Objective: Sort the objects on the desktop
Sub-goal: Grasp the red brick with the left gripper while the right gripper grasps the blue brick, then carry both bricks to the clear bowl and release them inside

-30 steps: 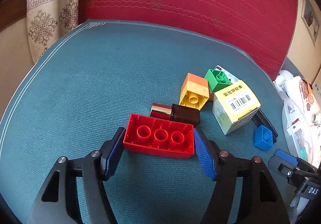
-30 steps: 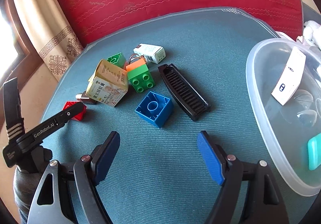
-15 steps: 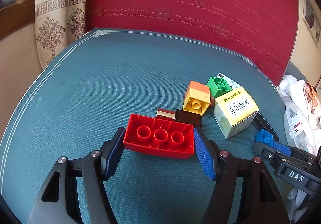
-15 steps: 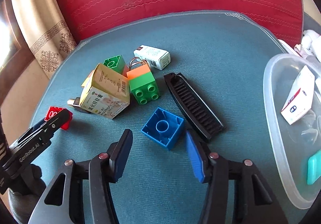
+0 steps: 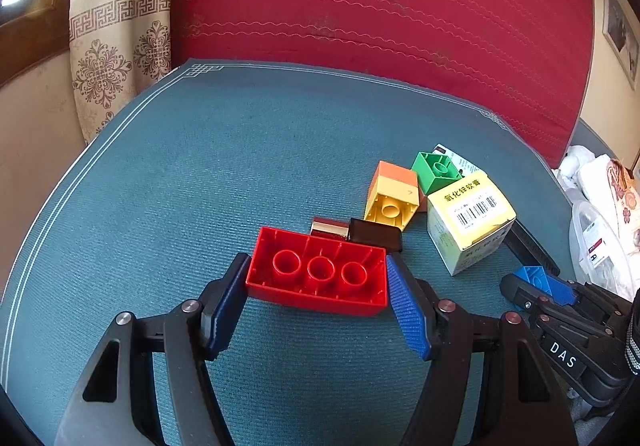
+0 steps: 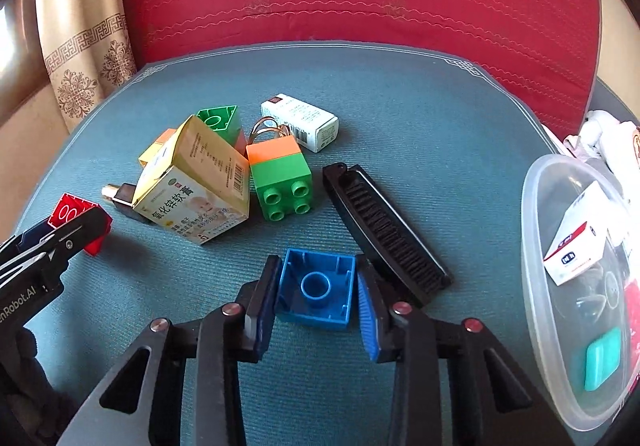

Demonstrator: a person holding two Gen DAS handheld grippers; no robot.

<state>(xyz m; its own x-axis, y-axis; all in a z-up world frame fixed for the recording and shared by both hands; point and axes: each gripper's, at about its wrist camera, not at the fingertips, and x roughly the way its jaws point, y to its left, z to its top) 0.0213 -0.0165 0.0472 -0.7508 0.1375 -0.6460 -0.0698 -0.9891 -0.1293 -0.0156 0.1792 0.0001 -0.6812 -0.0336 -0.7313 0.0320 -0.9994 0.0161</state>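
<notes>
Left gripper (image 5: 316, 282) is clamped across the long red brick (image 5: 318, 276), hollow underside facing the camera, both blue pads pressed on its short ends, above the teal mat (image 5: 200, 174). Over on the right wrist view, the right gripper (image 6: 316, 288) has its pads tight against the sides of the small blue brick (image 6: 316, 288), also hollow side up, on the mat. That view gives us what the left one barely shows: a clear plastic tub (image 6: 536, 286) at the right edge with a white card and a teal item inside, and the full length of the black comb (image 6: 384, 230) lying just beside the blue brick, touching the right pad's outer side. It also catches the green-and-orange brick (image 6: 280, 178), a white carton (image 6: 300, 122) behind it, and metal rings between the two. The left view instead shows the barcode top of the yellow ointment box (image 5: 468, 222), the yellow-orange brick (image 5: 394, 196) beside it, a green brick (image 5: 436, 170) behind, and a dark brown lipstick tube (image 5: 360, 234) lying right behind the red brick, nearly touching it
</notes>
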